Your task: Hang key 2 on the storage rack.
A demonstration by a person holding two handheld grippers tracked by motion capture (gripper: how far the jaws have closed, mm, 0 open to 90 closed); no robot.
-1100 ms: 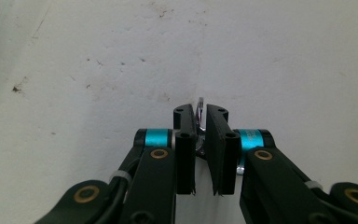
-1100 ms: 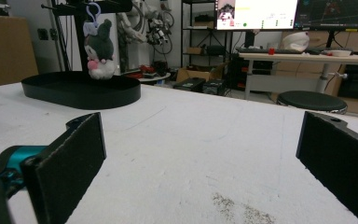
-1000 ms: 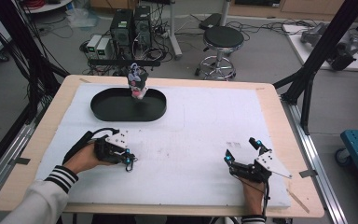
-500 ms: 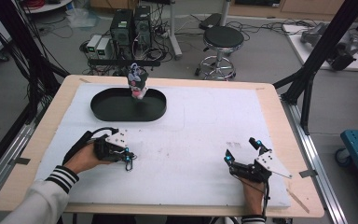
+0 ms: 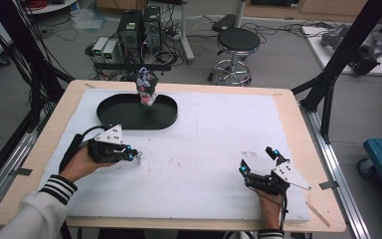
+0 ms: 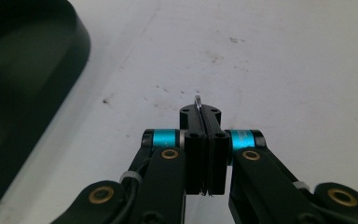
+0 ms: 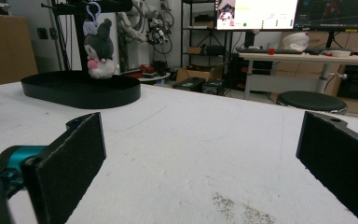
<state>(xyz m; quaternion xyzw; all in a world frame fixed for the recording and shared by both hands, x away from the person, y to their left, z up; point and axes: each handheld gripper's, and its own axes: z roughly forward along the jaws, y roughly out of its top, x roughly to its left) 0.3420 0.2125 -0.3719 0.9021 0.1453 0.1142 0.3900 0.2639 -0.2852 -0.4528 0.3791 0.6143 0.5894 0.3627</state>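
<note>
Counted, largest first: one white surface on a wooden tabletop; one black oval tray at its far left; one plush toy upright at the tray's far rim; two grippers; one thin metal piece. Left gripper just near side of the tray, fingers together and clamped on the thin metal piece, whose edge pokes up between the tips, clear of the surface. Right gripper near the front right edge, well apart from the tray, fingers wide apart with nothing between. Overall layout and both hands read from high view; clamped edge read from left gripper view; toy's dark head, white body and loop read from right gripper view.
</note>
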